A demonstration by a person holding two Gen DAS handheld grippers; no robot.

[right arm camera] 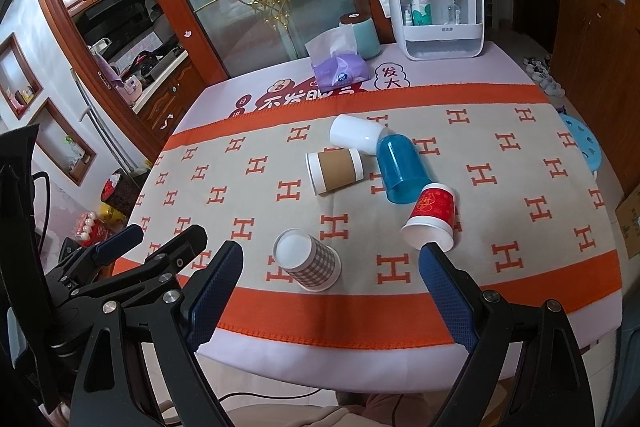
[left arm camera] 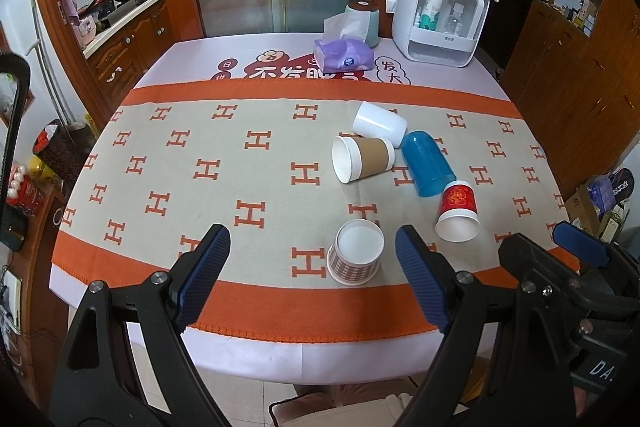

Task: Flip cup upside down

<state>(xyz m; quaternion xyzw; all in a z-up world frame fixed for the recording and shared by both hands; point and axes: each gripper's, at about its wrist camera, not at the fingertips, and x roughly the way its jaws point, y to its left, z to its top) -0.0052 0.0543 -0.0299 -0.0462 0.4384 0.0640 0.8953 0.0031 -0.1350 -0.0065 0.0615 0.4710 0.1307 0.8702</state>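
Note:
A checkered paper cup (left arm camera: 354,253) stands upside down, white base up, near the cloth's front edge; it also shows in the right wrist view (right arm camera: 308,259). Behind it lie on their sides a brown-sleeved cup (left arm camera: 362,159) (right arm camera: 334,171), a white cup (left arm camera: 380,123) (right arm camera: 356,135), a blue plastic cup (left arm camera: 428,163) (right arm camera: 400,169) and a red paper cup (left arm camera: 458,211) (right arm camera: 432,221). My left gripper (left arm camera: 312,255) is open and empty, in front of the checkered cup. My right gripper (right arm camera: 332,267) is open and empty, just short of the checkered and red cups.
An orange and beige patterned cloth (left arm camera: 180,187) covers the table. At the back stand a purple tissue pack (left arm camera: 344,55), a teal tissue holder (left arm camera: 362,19) and a white organiser box (left arm camera: 440,23). The right gripper shows at the left view's right edge (left arm camera: 560,259).

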